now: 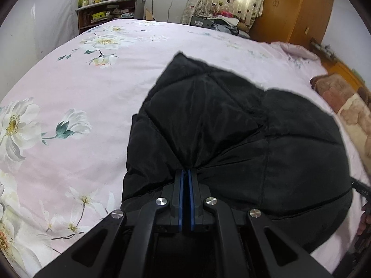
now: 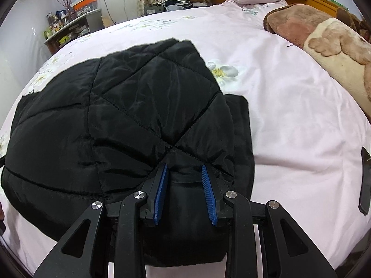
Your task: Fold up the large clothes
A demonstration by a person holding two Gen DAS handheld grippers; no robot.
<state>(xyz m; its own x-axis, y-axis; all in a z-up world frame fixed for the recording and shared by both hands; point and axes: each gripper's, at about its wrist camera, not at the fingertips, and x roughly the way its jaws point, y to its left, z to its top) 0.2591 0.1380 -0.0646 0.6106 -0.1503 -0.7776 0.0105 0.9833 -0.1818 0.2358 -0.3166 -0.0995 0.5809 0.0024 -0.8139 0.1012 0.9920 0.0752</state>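
Right tool (image 2: 184, 168) squeezing a thick fold of black puffy coat (image 2: 111, 115) on pink flowery bed (image 2: 289, 120).

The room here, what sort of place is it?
Most likely a home bedroom: a bed with a floral pink sheet, a wooden wardrobe, a cluttered shelf by the curtained window.

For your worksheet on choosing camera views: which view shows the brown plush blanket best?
The right wrist view: the brown plush blanket lies large and unobstructed. The left wrist view catches only a distorted strip at its edge.
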